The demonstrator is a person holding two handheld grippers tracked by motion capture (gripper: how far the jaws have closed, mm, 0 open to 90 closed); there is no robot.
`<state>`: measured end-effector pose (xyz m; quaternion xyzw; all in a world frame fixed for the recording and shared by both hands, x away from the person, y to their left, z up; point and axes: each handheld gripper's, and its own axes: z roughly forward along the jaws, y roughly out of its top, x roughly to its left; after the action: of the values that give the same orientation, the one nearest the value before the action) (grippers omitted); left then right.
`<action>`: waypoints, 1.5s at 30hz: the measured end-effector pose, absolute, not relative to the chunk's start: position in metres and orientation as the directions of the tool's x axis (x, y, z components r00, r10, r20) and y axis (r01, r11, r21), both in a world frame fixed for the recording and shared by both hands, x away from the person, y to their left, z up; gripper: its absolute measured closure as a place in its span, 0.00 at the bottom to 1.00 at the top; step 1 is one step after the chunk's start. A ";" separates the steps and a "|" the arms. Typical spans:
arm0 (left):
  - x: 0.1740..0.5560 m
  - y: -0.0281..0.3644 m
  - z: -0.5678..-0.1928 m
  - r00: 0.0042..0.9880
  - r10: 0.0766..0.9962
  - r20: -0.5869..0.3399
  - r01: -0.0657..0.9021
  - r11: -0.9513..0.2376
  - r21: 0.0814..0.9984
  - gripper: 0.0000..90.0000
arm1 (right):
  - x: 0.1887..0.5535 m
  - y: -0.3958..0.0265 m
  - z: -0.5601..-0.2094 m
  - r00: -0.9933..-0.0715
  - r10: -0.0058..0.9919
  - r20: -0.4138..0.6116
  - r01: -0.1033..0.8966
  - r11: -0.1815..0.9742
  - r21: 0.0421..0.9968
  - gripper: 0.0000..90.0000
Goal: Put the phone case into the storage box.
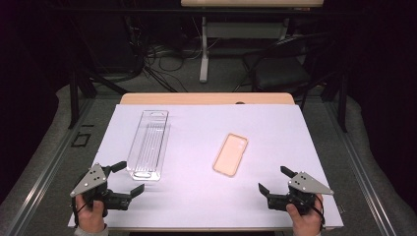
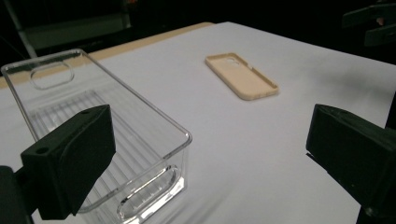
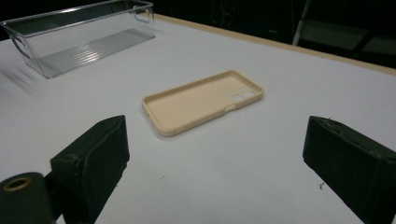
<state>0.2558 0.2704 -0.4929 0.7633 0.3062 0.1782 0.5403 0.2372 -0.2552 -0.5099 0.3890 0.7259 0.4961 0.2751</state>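
White table cover (image 1: 206, 196), wood edge (image 1: 206, 99) — dark room, cables (image 1: 162, 54), chair (image 1: 275, 69)

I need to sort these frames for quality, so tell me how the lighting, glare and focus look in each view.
High view: bright white table, dark surroundings, sharp. Left gripper view: clear plastic bin has glinting rims; near jaws soft. Right gripper view: beige phone case crisp, evenly lit, slight smear near the bin's end.
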 end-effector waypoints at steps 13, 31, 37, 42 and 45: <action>0.264 0.263 -0.501 0.736 0.673 -0.075 0.366 -0.301 0.881 0.02 | 0.249 -0.256 -0.521 -0.541 0.839 0.058 0.441 0.224 0.869 0.08; 0.275 0.270 -0.494 0.672 0.719 -0.177 0.536 -0.308 0.786 0.02 | 0.259 -0.246 -0.519 -0.522 0.851 0.050 0.535 0.281 0.797 0.08; 0.286 0.269 -0.484 0.642 0.737 -0.211 0.589 -0.298 0.751 0.02 | 0.267 -0.243 -0.512 -0.524 0.851 0.034 0.563 0.316 0.764 0.08; 0.298 0.264 -0.475 0.631 0.743 -0.222 0.624 -0.316 0.715 0.02 | 0.276 -0.241 -0.506 -0.519 0.854 0.039 0.594 0.327 0.735 0.08; 0.306 0.261 -0.472 0.631 0.741 -0.229 0.635 -0.324 0.701 0.02 | 0.283 -0.241 -0.503 -0.517 0.855 0.049 0.609 0.327 0.723 0.08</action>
<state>0.3062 0.2613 -0.4716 0.8109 0.4241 0.0666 0.3976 0.2829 -0.2408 -0.5027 0.4598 0.7957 0.3539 0.1736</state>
